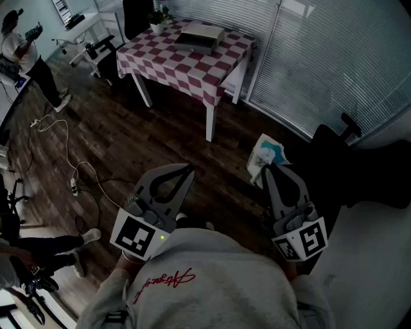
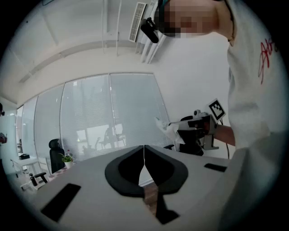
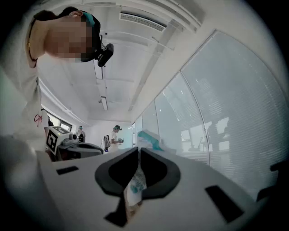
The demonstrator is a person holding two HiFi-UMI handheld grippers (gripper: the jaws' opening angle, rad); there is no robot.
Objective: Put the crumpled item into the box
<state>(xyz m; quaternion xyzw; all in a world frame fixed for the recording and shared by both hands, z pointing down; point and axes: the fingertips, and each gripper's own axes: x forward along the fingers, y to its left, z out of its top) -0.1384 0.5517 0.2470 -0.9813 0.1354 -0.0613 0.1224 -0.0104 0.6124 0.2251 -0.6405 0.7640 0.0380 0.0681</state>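
Observation:
The crumpled item (image 1: 265,156), a white and teal wad, is pinched in my right gripper (image 1: 268,168), which is shut on it and held up in front of my chest. In the right gripper view the crumpled item (image 3: 135,182) shows between the closed jaws and sticks out past the tips. My left gripper (image 1: 188,171) is shut with nothing in it; its jaws meet at the tip (image 2: 144,149). The box (image 1: 200,37), flat and grey, lies on the red-and-white checkered table (image 1: 160,61) far ahead across the floor. From the left gripper view the crumpled item (image 2: 168,131) shows to the right.
A small potted plant (image 1: 156,19) stands on the table by the box. A black office chair (image 1: 340,157) is close on my right. A white cable (image 1: 64,151) trails over the dark wood floor at left. A person (image 1: 22,48) stands far left. Blinds cover the windows behind the table.

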